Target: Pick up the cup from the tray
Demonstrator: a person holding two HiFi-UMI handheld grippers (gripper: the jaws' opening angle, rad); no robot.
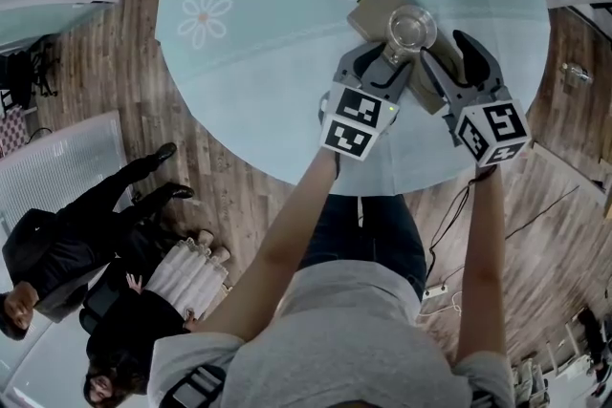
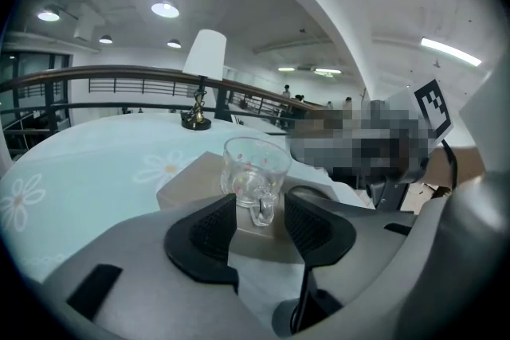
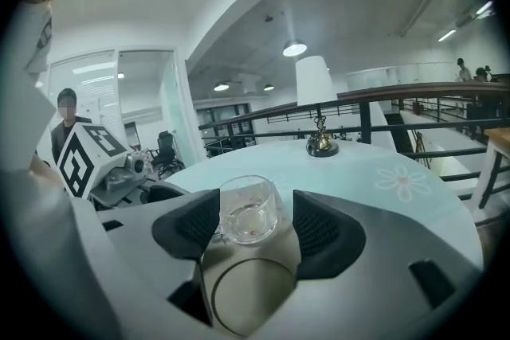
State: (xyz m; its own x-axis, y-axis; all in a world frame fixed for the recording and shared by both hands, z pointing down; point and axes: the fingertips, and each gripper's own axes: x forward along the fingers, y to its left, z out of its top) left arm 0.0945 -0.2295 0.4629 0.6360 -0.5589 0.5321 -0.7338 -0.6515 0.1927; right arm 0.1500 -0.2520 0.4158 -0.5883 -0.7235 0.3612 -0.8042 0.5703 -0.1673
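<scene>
We see the clear cup (image 1: 411, 26) standing on the tan tray (image 1: 368, 12), far across the round worktop (image 1: 258, 62) with the daisy cloth. Our left tool (image 1: 382, 62) is open wide, and the cup's little handle sits between its tips with nothing pressing on it. Our right tool (image 1: 451, 60) is open wide too. The cup is between its tips, and we see a gap on one side.

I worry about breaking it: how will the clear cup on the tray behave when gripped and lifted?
The glass cup looks thin-walled and clear, so probably rigid but fragile under hard squeezing. Its smooth surface may be slippery. It appears empty and short, so likely light and unlikely to tip on the flat tray.
</scene>
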